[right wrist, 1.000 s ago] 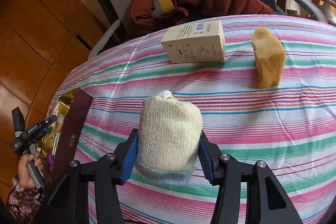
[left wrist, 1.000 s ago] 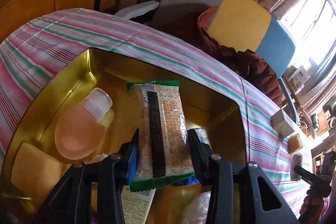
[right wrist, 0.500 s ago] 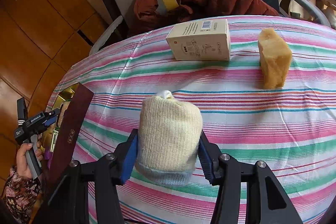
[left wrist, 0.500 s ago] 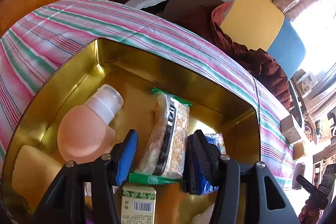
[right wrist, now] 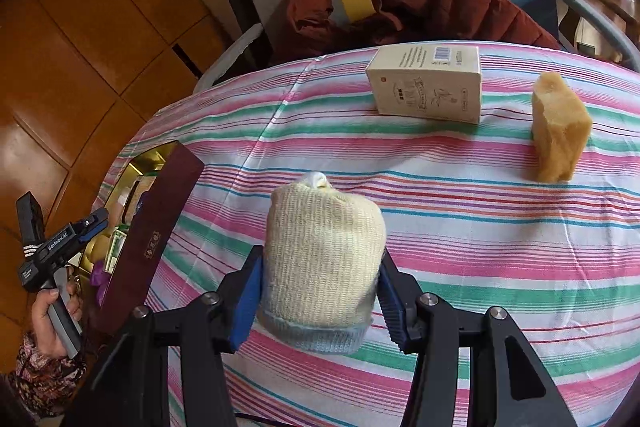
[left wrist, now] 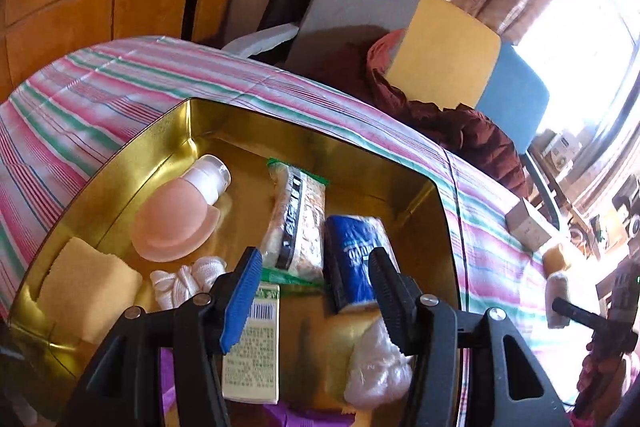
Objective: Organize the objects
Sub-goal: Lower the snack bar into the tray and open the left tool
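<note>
My left gripper hangs open over a gold tin, with nothing pressed between its pads. An orange snack packet lies loose on the tin floor just beyond the fingertips, beside a blue packet. A pink bottle, a yellow sponge, a white cloth bundle and a barcoded box also lie in the tin. My right gripper is shut on a cream knitted sock roll, held just above the striped tablecloth.
A white carton and a yellow sponge block stand at the far side of the table. The tin's dark red lid leans at the left. A person's hand is at the left edge. A chair with a brown jacket stands behind.
The left jaws spread and let go of the snack packet, which now lies in the tin. The left gripper pulled back from it. The right gripper kept its hold on the sock roll.
</note>
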A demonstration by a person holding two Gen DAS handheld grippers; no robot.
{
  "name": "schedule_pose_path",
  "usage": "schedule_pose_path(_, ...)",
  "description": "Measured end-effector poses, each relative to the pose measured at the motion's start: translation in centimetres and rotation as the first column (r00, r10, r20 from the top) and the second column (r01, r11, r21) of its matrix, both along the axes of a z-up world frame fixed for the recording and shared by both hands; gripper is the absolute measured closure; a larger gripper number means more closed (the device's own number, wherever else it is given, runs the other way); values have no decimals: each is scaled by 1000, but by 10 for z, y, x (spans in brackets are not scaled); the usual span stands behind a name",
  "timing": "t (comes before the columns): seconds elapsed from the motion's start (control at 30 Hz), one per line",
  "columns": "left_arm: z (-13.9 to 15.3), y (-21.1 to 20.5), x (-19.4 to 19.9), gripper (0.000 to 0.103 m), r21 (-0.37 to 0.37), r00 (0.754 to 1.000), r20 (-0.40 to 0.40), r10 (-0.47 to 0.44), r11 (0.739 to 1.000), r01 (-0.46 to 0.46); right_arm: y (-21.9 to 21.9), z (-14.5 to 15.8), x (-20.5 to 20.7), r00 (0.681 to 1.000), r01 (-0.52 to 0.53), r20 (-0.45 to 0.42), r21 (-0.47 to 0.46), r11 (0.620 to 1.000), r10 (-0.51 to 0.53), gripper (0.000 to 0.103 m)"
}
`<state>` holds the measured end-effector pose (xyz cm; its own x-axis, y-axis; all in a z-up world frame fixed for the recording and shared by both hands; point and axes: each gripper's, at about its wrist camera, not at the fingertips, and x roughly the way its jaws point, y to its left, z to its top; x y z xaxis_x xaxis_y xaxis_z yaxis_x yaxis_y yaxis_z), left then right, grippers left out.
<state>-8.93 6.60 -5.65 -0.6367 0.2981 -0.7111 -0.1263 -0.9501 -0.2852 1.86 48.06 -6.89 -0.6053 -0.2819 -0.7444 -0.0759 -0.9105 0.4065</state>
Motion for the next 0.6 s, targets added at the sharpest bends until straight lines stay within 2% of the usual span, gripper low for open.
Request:
schedule_pose_path(0.1, 2, 4, 14, 47, -24, 999, -23, -47, 999, 47, -14, -1, -3, 999, -27, 23, 16, 999, 27, 49)
schedule_pose_path(0.17, 4, 6, 24, 47, -37, 997, -44, -71, 997, 69, -23, 2, -6, 999, -40, 19, -5, 999, 40, 49)
schedule_pose_path(0.27, 7, 9, 37, 47, -21, 991, -84, -109, 994, 107, -44, 11, -11, 998, -69, -4, -51, 996, 69, 49)
schedule_pose_path(0.37, 8, 12, 52, 47, -16, 984, -119, -135, 991, 134, -74, 20, -21, 993, -120, -21, -51, 991, 119, 49)
schedule_pose_path(0.6, 8, 9, 68, 47, -3, 985, -133, -112, 994, 113, -144, 47, -49, 971, -231, -71, -46, 972, 227, 49)
